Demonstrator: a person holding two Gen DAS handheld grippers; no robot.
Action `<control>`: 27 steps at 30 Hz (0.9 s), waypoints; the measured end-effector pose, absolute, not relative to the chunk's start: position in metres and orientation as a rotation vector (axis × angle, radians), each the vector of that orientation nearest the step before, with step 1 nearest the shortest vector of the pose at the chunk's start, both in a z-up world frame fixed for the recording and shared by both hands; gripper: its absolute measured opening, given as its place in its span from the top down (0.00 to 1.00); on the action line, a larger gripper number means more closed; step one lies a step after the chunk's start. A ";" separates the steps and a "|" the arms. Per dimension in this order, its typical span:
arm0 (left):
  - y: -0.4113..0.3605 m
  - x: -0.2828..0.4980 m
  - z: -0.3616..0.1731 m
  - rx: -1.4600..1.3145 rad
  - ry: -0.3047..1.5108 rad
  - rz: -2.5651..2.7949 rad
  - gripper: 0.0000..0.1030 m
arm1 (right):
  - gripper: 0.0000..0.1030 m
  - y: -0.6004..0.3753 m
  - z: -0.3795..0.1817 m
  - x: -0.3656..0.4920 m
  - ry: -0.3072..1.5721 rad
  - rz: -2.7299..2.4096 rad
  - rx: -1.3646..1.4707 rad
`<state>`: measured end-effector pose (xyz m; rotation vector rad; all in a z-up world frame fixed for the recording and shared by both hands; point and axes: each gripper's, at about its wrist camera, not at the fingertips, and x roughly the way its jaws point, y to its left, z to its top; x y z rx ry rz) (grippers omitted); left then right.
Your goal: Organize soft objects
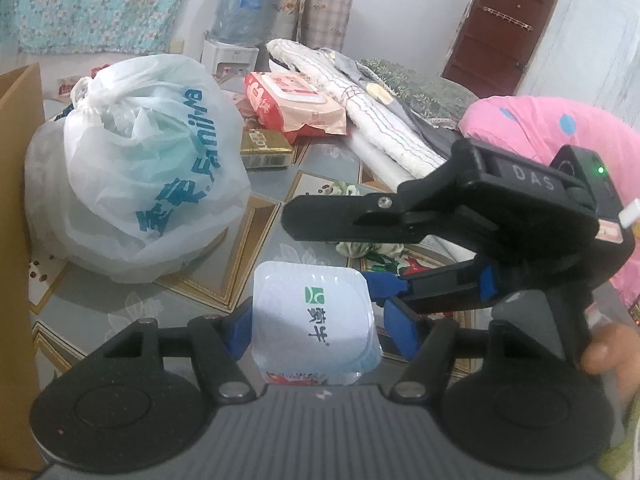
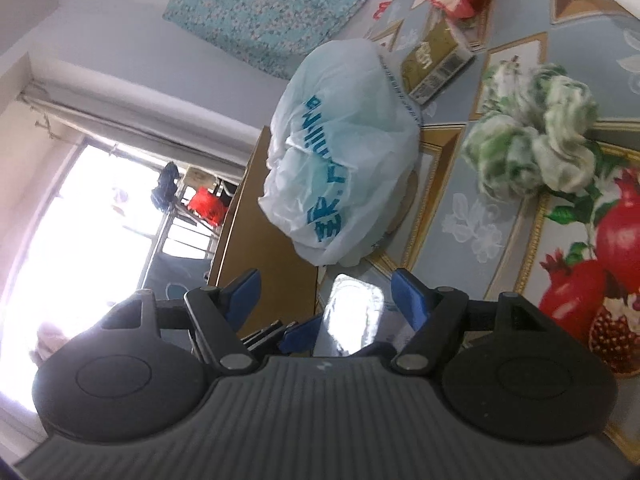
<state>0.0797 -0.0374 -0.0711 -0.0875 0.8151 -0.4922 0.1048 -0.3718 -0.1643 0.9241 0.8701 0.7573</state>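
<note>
A white film-wrapped pack (image 1: 312, 320) with a green logo sits between the blue pads of my left gripper (image 1: 320, 332), and both pads lie against its sides. My right gripper (image 1: 332, 254) comes in from the right, rolled on its side and open. Its lower blue fingertip (image 1: 384, 286) is at the pack's far right corner. In the right wrist view the shiny pack (image 2: 352, 312) lies inside the open right gripper (image 2: 326, 300), nearer the right finger. A crumpled green-and-white cloth (image 2: 528, 148) lies on the table beyond.
A knotted white plastic bag (image 1: 140, 168) with blue lettering stands at the left, beside a cardboard box (image 1: 20, 160). Behind lie a gold carton (image 1: 266, 152), a pink wipes pack (image 1: 292, 100), rolled white cloth (image 1: 360, 92) and pink dotted fabric (image 1: 560, 128). A hand (image 1: 608, 348) holds the right gripper.
</note>
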 end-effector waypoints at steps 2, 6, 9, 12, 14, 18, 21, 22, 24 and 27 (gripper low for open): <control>-0.036 0.079 -0.071 -0.097 0.818 -0.503 0.27 | 0.29 -0.375 -0.167 0.104 0.866 0.747 0.933; -0.032 0.074 -0.071 -0.105 0.815 -0.522 0.22 | 0.29 -0.378 -0.170 0.100 0.855 0.740 0.952; -0.031 0.071 -0.072 -0.098 0.820 -0.529 0.20 | 0.28 -0.381 -0.175 0.097 0.850 0.730 0.960; -0.030 0.067 -0.074 -0.076 0.827 -0.529 0.19 | 0.28 -0.382 -0.178 0.094 0.848 0.720 0.972; -0.032 0.064 -0.075 -0.054 0.826 -0.526 0.19 | 0.28 -0.382 -0.179 0.091 0.847 0.711 0.974; -0.038 0.059 -0.077 0.000 0.809 -0.520 0.19 | 0.28 -0.383 -0.180 0.086 0.836 0.695 0.966; -0.043 0.057 -0.078 0.049 0.791 -0.503 0.19 | 0.28 -0.385 -0.179 0.081 0.824 0.677 0.951; -0.045 0.057 -0.079 0.064 0.786 -0.495 0.19 | 0.28 -0.386 -0.178 0.079 0.819 0.670 0.947; -0.047 0.056 -0.080 0.091 0.775 -0.483 0.19 | 0.28 -0.386 -0.177 0.076 0.807 0.661 0.932; -0.050 0.055 -0.080 0.121 0.752 -0.467 0.22 | 0.30 -0.385 -0.175 0.073 0.796 0.650 0.913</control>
